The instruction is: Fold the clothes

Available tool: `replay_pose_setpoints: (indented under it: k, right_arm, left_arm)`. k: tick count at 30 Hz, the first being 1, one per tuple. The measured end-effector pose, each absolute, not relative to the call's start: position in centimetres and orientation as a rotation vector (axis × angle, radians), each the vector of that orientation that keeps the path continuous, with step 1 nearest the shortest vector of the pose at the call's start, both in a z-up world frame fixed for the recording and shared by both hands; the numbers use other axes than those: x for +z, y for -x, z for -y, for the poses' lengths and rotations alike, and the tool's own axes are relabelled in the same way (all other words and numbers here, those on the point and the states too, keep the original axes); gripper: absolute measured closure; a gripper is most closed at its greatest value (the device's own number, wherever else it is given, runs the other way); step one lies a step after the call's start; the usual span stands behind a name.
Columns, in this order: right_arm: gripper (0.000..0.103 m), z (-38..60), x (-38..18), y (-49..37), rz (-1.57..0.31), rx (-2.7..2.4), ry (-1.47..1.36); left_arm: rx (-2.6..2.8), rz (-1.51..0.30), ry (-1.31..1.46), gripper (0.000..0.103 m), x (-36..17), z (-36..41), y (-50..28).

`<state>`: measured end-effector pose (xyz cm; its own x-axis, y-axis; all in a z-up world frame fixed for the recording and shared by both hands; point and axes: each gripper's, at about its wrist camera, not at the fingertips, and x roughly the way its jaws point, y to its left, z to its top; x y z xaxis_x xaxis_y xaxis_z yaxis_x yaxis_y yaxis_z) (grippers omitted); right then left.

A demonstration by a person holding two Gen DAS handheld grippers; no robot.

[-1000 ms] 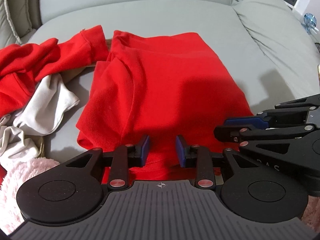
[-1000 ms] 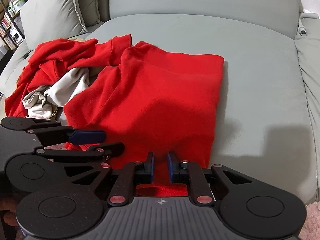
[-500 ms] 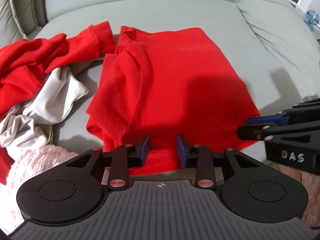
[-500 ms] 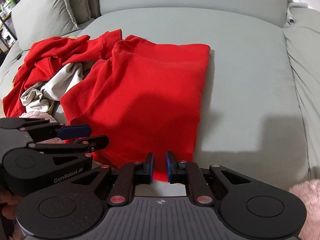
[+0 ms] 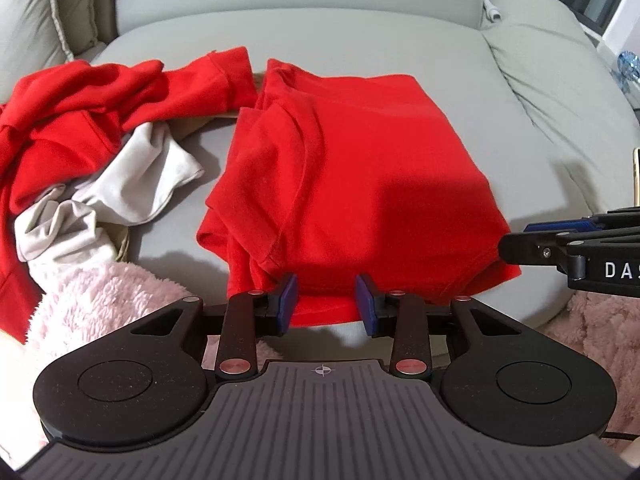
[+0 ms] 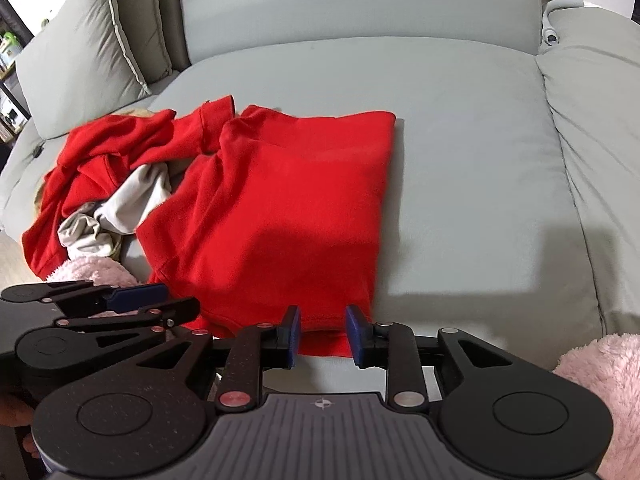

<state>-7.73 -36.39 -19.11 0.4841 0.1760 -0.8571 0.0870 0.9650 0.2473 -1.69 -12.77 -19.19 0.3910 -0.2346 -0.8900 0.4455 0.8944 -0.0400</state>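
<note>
Right gripper (image 6: 322, 334): blue pads apart after just opening, at the near hem of the garment, nothing pressed between them.
Folded red fabric garment (image 6: 280, 216): flat on the grey sofa seat cushion (image 6: 472, 168).
Left gripper (image 6: 136, 300): near left, side-on.
Crumpled red and beige clothes pile (image 6: 108, 184): left, touching the folded garment.
Pink fluffy fabric (image 6: 592, 364): near right.

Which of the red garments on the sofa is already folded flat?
The red garment nearest the grippers, a neat rectangle; the other red garment lies crumpled beside it.

The folded red shirt (image 5: 352, 168) is soft, matt cotton-like cloth. Beside it, the pink blanket (image 5: 100, 304) looks fluffy; the grey sofa cushion (image 6: 472, 168) is smooth fabric.
</note>
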Motion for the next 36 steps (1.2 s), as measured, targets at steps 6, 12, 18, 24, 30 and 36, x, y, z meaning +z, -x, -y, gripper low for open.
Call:
replay_pose_setpoints:
  k: [6,12,18,24,30,36]
  right_arm:
    - [0.076,36.2,-19.3,7.7,-1.073,0.067,-0.274]
    - [0.076,36.1,-19.9,7.7,-1.09,0.062,-0.273]
    - [0.076,36.1,-20.0,7.8,-1.094,0.056,-0.274]
    - [0.076,36.1,-20.0,7.9,-1.087,0.05,-0.27]
    - [0.082,36.4,-19.4,7.5,-1.019,0.042,-0.264]
    - [0.086,35.1,-22.3,6.3,-1.095,0.069,-0.176]
  left_arm:
    - [-0.44,-1.098,-0.211,0.064,-19.4,12.8,1.6]
    - [-0.435,-1.109,-0.195,0.064,-19.8,12.7,1.3]
    - [-0.433,-1.126,-0.192,0.064,-20.2,12.7,1.0]
    - [-0.416,-1.168,-0.209,0.062,-20.9,13.0,0.6]
    - [-0.415,-1.175,-0.202,0.062,-21.0,12.9,0.5]
    - [-0.412,-1.181,-0.202,0.061,-21.1,12.9,0.5]
